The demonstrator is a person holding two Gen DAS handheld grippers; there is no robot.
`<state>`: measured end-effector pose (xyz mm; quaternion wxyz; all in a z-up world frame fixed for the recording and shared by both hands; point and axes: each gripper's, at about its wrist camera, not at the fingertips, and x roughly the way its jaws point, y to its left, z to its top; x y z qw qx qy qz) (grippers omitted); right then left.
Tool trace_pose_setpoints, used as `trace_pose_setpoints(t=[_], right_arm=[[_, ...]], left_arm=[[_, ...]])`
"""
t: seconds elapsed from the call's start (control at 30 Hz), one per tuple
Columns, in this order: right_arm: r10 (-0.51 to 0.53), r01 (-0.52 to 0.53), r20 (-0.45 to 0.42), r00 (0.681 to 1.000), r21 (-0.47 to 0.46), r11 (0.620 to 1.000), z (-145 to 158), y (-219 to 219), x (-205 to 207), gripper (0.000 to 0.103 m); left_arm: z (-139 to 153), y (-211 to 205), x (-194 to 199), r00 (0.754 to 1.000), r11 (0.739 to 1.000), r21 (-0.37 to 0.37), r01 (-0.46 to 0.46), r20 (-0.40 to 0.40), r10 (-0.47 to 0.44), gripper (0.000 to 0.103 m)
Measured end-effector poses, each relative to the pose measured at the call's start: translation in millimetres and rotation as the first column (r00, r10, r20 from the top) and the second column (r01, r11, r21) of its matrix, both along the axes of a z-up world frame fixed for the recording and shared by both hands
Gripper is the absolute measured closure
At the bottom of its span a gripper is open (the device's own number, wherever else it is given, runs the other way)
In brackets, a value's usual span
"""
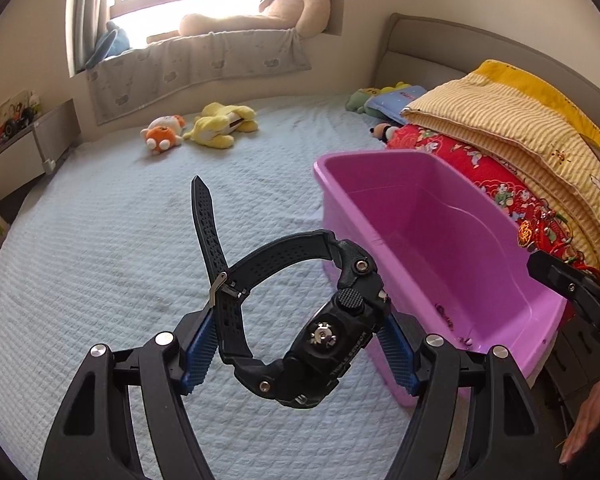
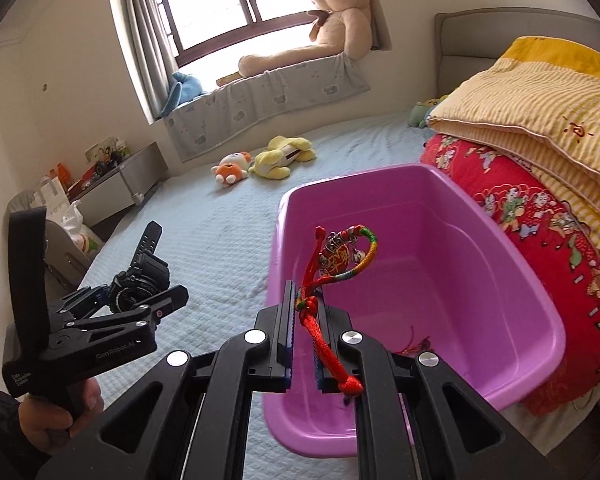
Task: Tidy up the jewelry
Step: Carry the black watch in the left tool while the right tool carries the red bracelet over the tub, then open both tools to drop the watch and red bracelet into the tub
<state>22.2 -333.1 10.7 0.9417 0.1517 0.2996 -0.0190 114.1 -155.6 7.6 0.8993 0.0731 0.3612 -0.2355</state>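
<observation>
We are holding one piece of jewelry in each gripper, and both are heading for the bin [image 2: 480, 280], the pink tub sitting on the bed [image 1: 100, 240] beside the folded quilts [image 2: 540, 160].

Our left gripper [image 1: 296, 344] is pinching the watch [image 1: 324, 340] across its case and strap, the blue pads [image 1: 198, 352] pressing in from both sides. The watch is hanging clear above the bed, its buckled loop rising away from us and the free strap tail pointing up and to the left. From this gripper the bin is lying to the right and a little ahead, its near left wall just beside the watch case; the watch is not yet over the rim.

Our right gripper [image 2: 304, 344] is pressed nearly together on the red cord [image 2: 324, 344] of a bracelet [image 2: 340, 256], whose charm and coloured loop are arching up ahead of the fingertips. This gripper is the nearer one: in the right wrist view the bracelet is lining up over the bin's near left part, so we are judging that opening here would drop it inside. A small dark-red item, too small to identify, is already lying on the bin floor.

The left one, we think, needs a sideways carry to the right across the wall before letting go.
</observation>
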Motion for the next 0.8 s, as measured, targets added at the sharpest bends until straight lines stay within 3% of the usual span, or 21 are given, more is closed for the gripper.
trace_pose_setpoints(t=[0.2,0.4,0.7,0.8], right_arm=[[-0.095,0.097,-0.037,0.995,0.034,0.995,-13,-58,-2,0.095],[-0.128,0.133,-0.078,0.989,0.065,0.989,-23,-91,1,0.095],[-0.101,0.118,-0.157,0.982,0.103,0.988,-40,-102,19,0.095],[-0.083,0.102,-0.181,0.98,0.097,0.99,-43,-101,26,0.089]], left_arm=[[15,-64,3,0.997,0.997,-0.007,0.083,0.006,-0.083,0.034],[14,-116,8,0.99,0.99,0.015,0.139,-0.02,-0.139,0.034],[-9,-147,22,0.985,0.985,0.079,0.152,-0.092,-0.145,0.033],[-17,-151,26,0.984,0.983,0.105,0.149,-0.111,-0.137,0.032]])
